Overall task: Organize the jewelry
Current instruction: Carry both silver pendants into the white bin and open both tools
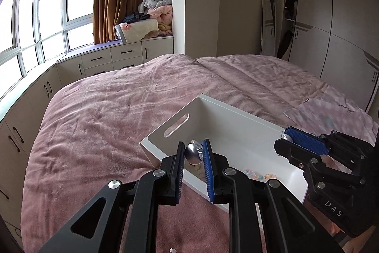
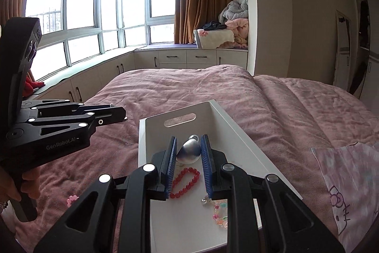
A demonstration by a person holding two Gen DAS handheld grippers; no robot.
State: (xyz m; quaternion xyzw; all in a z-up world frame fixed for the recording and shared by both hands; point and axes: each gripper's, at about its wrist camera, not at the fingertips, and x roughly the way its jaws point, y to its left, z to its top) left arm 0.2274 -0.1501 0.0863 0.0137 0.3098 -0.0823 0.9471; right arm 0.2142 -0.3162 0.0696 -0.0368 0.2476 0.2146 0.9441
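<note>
Red bracelet (image 2: 185, 181) already in white box (image 2: 239, 132); right hand-held gripper (image 2: 188, 151) pinches silver pendant (image 2: 188, 151) above it; pink bracelet (image 2: 72, 199) remains on bed (image 2: 189, 87).

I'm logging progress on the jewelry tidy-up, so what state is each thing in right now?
Left gripper: shut on left drop.
Left drop: silver, held in the air.
Right gripper: shut on right drop.
Right drop: silver, held over the box.
Box: open-topped, upright on the bed.
Red bracelet: lying in the box.
Pastel bracelet: lying in the box.
Pink bracelet: on the bed, outside the box.
</note>
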